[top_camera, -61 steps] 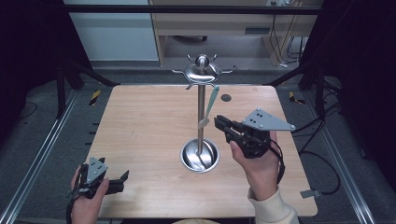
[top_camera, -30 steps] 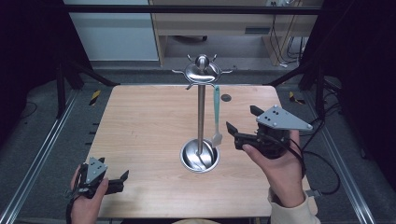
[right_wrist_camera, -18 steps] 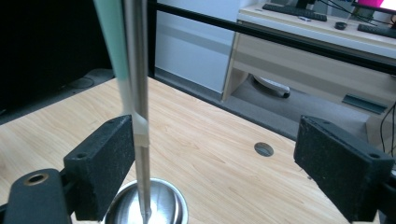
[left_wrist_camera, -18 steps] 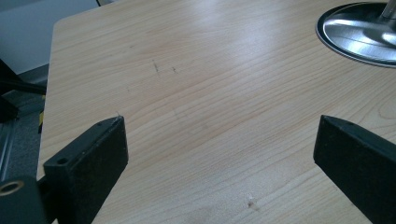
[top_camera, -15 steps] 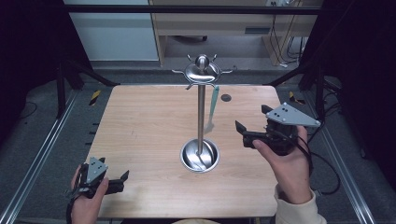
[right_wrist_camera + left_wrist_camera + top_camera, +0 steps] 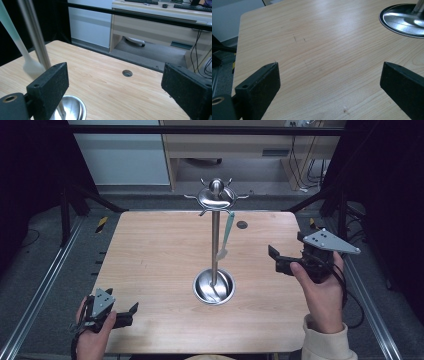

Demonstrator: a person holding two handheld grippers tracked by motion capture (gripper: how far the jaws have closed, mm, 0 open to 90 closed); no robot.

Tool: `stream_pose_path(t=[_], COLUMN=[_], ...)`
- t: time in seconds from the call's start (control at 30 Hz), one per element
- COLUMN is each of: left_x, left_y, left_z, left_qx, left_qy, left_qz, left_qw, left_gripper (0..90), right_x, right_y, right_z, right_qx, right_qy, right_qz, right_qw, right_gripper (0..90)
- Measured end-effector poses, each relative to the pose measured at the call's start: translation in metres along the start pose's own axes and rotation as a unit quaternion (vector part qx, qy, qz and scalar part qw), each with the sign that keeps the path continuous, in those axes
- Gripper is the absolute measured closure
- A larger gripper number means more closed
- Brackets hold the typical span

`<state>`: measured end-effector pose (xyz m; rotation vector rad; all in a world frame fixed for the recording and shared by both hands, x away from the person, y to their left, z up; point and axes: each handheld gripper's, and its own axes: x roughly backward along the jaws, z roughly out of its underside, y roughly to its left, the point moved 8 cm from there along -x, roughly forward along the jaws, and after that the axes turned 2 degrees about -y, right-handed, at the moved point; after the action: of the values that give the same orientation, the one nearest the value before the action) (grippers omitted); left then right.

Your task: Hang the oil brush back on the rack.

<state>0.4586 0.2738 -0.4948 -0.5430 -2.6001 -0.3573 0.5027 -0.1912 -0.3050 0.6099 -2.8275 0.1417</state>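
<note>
Near edge of the wooden surface point(image 6: 150, 270), left: left gripper point(image 6: 131, 312) held low in the person's hand, fingers point(image 6: 259, 85) spread with nothing between them, unmoved since the earlier frames. Right side, farther in: right gripper point(image 6: 274, 260) held level in the right hand point(image 6: 320, 290), pointing toward the stand, fingers point(image 6: 48, 87) spread wide and empty (just been opening); two seconds ago close against the utensil at the pole, now drawn back toward the right edge and well apart from it. Centre: metal stand with round dished base point(image 6: 214, 287) and upright pole point(image 6: 215, 245), in the same spot as before. Pale green utensil point(image 6: 227, 232) hanging from a hook under the stand's top, just beside the pole on its right, clear of the base; tilted in the gripper's reach two seconds ago, now hanging free and near vertical. Farther back: hooked crown of the stand point(image 6: 216, 197), and a small round hole point(image 6: 242, 224) in the surface near the far edge.
</note>
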Motion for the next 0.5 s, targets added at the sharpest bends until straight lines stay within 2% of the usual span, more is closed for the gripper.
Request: stream_pose_path(t=[0.23,0.5], left_x=[0.000,0.001], left_y=[0.000,-0.001], left_z=[-0.002,-0.002], left_qx=[0.000,0.000], left_qy=[-0.006,-0.010], left_qz=[0.001,0.003], left_qw=[1.0000,0.9999], left_gripper=[2.4,2.3], right_x=[-0.008,-0.029], right_y=[-0.013,-0.026], right_z=[0.015,0.045], right_qx=[-0.012,-0.022], right_qy=[0.013,0.046], right_qz=[0.010,0.021], right_qw=[0.9998,0.9985], right_gripper=[6.9,7.6])
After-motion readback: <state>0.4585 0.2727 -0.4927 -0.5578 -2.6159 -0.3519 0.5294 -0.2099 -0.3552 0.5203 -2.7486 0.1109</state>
